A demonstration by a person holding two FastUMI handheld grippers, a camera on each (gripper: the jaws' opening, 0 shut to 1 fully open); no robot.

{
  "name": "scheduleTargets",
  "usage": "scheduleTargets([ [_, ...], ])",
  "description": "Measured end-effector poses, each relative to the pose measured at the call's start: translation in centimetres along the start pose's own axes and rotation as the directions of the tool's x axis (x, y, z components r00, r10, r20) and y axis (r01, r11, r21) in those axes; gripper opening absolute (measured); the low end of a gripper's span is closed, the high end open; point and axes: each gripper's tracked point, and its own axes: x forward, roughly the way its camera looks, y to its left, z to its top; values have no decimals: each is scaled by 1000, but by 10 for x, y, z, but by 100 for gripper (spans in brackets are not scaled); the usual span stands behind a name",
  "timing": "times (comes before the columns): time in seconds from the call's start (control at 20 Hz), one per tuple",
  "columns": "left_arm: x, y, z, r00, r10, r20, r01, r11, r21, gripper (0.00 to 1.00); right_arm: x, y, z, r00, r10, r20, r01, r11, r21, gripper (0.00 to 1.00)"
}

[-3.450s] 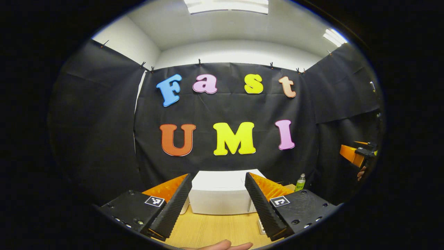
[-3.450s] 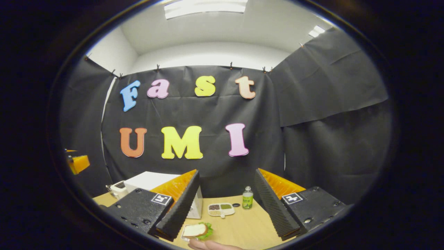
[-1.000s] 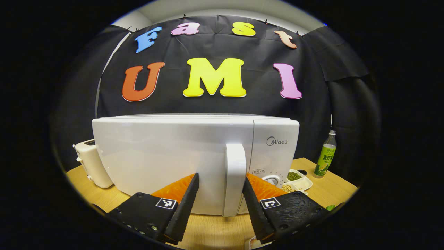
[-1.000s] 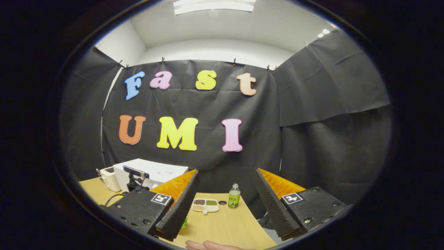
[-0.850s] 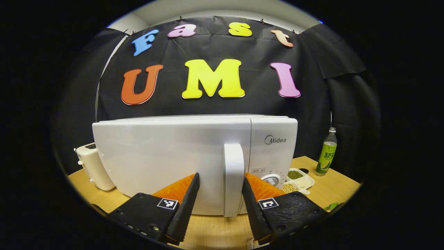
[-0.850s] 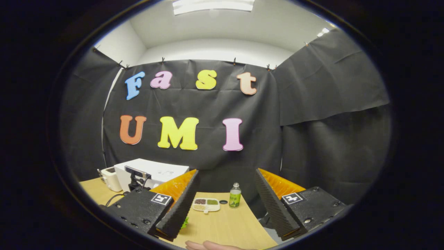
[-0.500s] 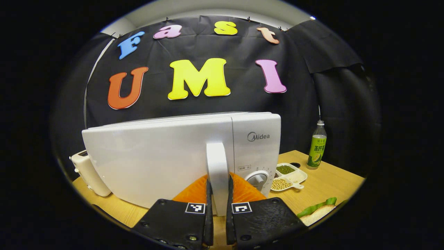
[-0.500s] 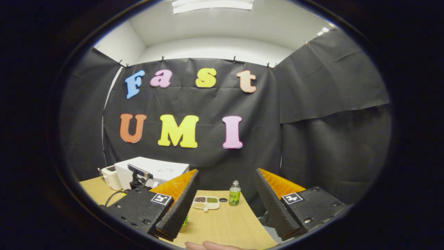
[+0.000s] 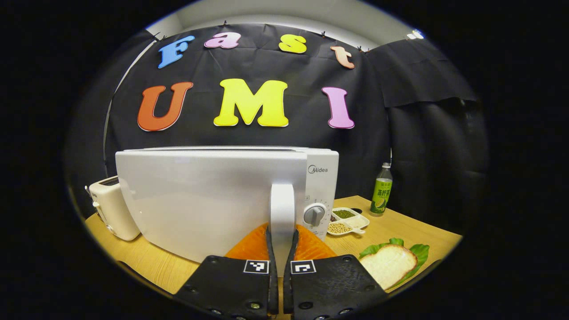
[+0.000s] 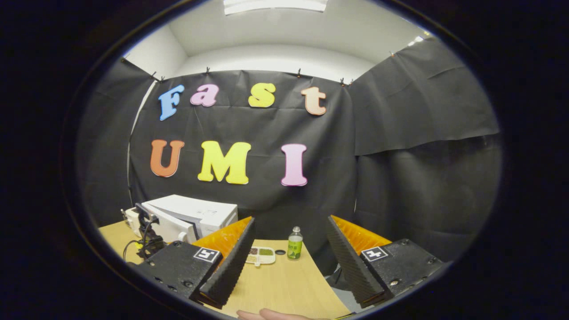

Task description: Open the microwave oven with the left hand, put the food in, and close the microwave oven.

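A wooden table (image 9: 402, 231) is carrying a microwave (image 9: 209, 195) ahead, toaster (image 9: 109, 209) leftward, dish (image 9: 346, 221), bottle (image 9: 381, 195) and bread (image 9: 391, 262) rightward.

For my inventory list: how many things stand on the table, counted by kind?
Appliances: 2, microwave oven and toaster.
Food items: 2, sandwich and bean dish.
Bottles: 1, green bottle.
Total: 5.

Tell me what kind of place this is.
Probably a mock kitchen in a recording booth: a white microwave, a toaster and a sandwich sit on a wooden table walled by black cloth.
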Motion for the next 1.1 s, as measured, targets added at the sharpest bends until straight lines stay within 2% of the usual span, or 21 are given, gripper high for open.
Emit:
scheduleTargets([
  [0.2, -36, 9, -5, 1000, -28, 0, 28, 999, -20, 4, -4, 12, -13, 1000, 9, -27, -9, 1000, -1, 92],
  [0.35, -63, 17, -8, 996, -85, 7, 85, 996, -5, 4, -5, 19, -15, 1000, -3, -26, 2, 1000, -11, 92],
  [0.4, -74, 21, -10, 995, -103, 2, 103, 995, -3, 4, -5, 23, -14, 1000, -7, -21, 7, 1000, -16, 100],
  [0.45, -86, 25, -10, 993, -117, 7, 117, 993, 0, 3, -4, 27, -13, 1000, -9, -20, 8, 1000, -22, 92],
  [0.5, -97, 32, -11, 992, -126, 10, 126, 992, 7, 4, -4, 33, -17, 999, -1, -32, 0, 1000, -22, 91],
  [0.55, -108, 38, -12, 991, -135, 17, 135, 991, 6, 4, -5, 42, -20, 999, 16, -49, -17, 1000, -15, 100],
  [0.6, -119, 45, -14, 990, -141, 26, 142, 990, -9, 4, -6, 52, -22, 997, 40, -62, -41, 999, -9, 92],
  [0.75, -154, 72, -19, 988, -150, 26, 151, 988, -18, 3, -6, 77, -32, 990, 100, -100, -103, 994, -21, 92],
  [0.85, -174, 94, -24, 991, -134, 18, 135, 990, -36, 3, -1, 88, -38, 987, 114, -113, -119, 992, -33, 92],
  [0.9, -188, 110, -27, 995, -102, -7, 101, 994, -50, 17, 1, 93, -42, 985, 121, -122, -126, 991, -35, 94],
  [0.95, -208, 134, -33, 999, -13, -38, 11, 999, -47, 26, 5, 98, -44, 983, 128, -129, -133, 991, -32, 94],
  [1.0, -227, 158, -35, 996, 72, -55, -74, 996, -38, 59, 8, 103, -47, 981, 136, -138, -141, 990, -27, 96],
  [1.05, -244, 169, -34, 992, 109, -64, -111, 993, -40, 93, 12, 108, -49, 979, 144, -144, -149, 988, -24, 96],
  [1.1, -260, 181, -26, 986, 158, -43, -160, 987, -35, 95, 17, 111, -52, 977, 150, -152, -155, 988, -24, 100],
])
